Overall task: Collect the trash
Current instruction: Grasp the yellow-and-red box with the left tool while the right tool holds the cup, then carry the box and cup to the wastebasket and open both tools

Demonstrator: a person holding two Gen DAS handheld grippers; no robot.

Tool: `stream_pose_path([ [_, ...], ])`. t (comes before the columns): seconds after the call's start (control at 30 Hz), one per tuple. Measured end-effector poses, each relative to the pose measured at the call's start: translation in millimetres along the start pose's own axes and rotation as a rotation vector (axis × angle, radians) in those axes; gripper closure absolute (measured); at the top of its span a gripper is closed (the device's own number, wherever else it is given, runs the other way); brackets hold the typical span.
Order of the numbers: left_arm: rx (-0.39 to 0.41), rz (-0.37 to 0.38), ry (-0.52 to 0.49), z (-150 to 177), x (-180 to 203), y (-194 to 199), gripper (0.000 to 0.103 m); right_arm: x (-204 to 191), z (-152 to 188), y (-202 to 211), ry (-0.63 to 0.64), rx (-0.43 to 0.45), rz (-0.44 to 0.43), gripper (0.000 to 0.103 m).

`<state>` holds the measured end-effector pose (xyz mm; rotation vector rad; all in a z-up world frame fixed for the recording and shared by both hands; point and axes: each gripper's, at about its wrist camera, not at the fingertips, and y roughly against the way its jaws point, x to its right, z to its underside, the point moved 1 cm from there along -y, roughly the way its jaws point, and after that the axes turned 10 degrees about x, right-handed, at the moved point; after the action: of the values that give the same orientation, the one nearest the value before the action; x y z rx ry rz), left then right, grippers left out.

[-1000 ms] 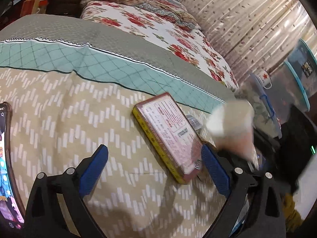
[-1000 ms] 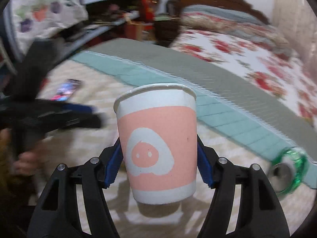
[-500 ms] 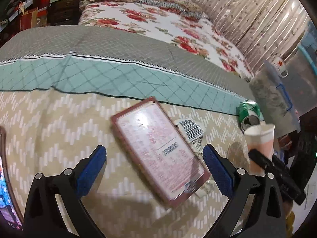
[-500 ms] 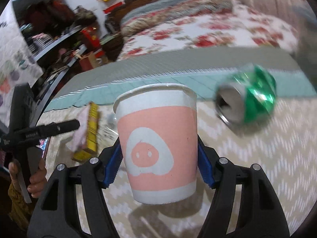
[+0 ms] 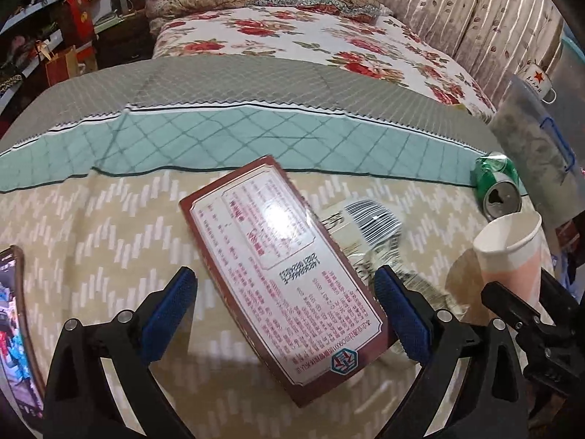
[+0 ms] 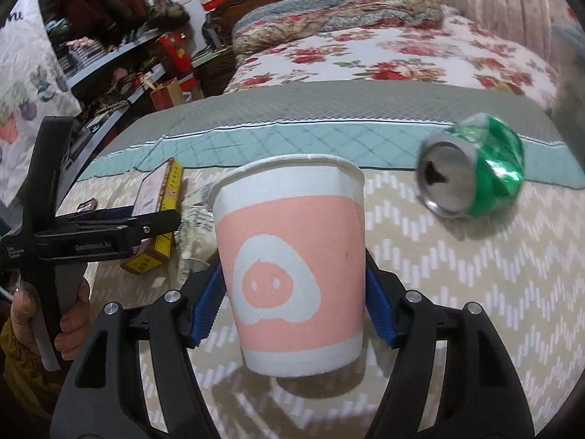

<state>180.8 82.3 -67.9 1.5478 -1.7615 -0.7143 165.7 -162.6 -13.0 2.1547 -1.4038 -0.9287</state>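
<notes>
On the bed (image 5: 109, 219), over the beige zigzag cover, the left claw (image 5: 285, 311) stands wide open above a flat red box (image 5: 278, 256), and its blue pads do not touch the box. A crumpled wrapper (image 5: 369, 219) with a barcode lies just beside the box. The right claw (image 6: 292, 300) is closed on a pink and white paper cup (image 6: 292, 267), which it holds upright, a pad on each side. A dented green can (image 6: 475, 172) lies on its side near the cup, at the edge of the teal band. A phone (image 5: 14, 311) lies at the left edge of the left wrist view
</notes>
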Motion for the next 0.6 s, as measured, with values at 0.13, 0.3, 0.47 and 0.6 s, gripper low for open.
stream_pose_path([
  [0.13, 0.008, -0.026, -0.023, 4.7, -6.7, 8.4, 0.03, -7.2, 4.5, 0.4, 0.012, -0.01, -0.011, 0.034],
  [0.3, 0.031, -0.003, -0.046, 14.1, -12.6, 19.7, 0.04, -12.9, 7.6, 7.1, 0.009, 0.001, -0.022, 0.034],
  [0.47, 0.048, 0.042, -0.003, 24.6, -23.1, 33.4, 0.041, -9.4, 11.2, 21.3, -0.017, 0.028, -0.031, 0.034],
  [0.6, 0.103, 0.111, 0.035, 26.4, -25.3, 62.3, 0.041, 1.9, 16.7, 37.7, -0.053, 0.051, -0.029, 0.034],
])
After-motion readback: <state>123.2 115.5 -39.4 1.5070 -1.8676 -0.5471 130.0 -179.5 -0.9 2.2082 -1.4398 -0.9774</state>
